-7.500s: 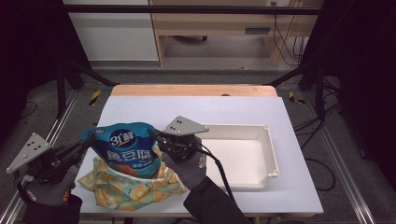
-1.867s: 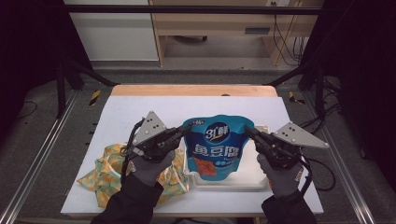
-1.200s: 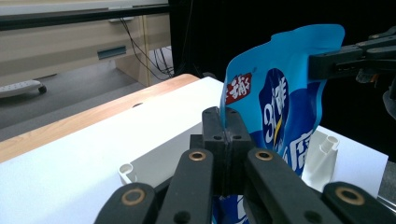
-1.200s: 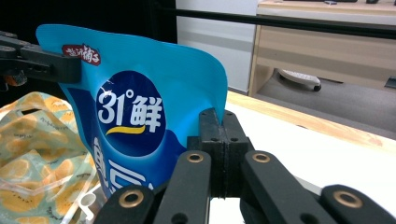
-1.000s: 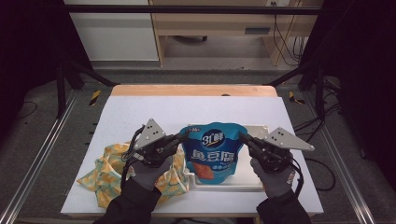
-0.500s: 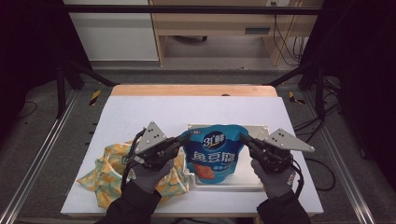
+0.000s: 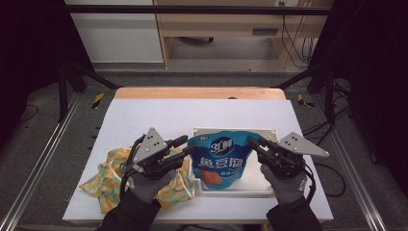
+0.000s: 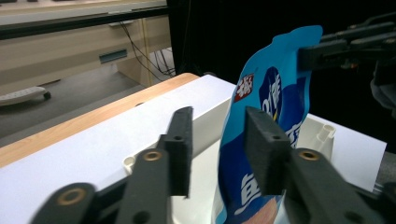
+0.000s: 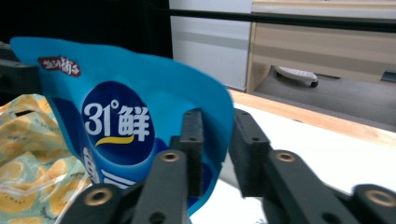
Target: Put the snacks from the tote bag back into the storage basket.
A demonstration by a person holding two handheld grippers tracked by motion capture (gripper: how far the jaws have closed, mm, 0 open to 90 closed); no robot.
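Pouch, blue with white lettering, stands in the white tray on the right half of the white table, its base down in the tray and its top leaning toward the far rim. The left gripper reaches in from the left at the pouch's upper left edge. In the left gripper view its jaws have just been opening: they stand narrowly apart with the pouch's edge between them, the left pad clear of the film and the right pad close against the pouch, so the grip looks released, though contact on that side cannot be told. The right gripper comes in from the right at the pouch's upper right edge. In the right gripper view its jaws have also just been opening: the pouch's edge lies in the narrow gap, the left pad against or just beside the film, the right pad apart from it. Both hands wear grey gloves. Behind the left hand, a yellow and green printed bag lies crumpled on the table's near left part, just beside the tray's left wall; it also shows at the lower left of the right gripper view
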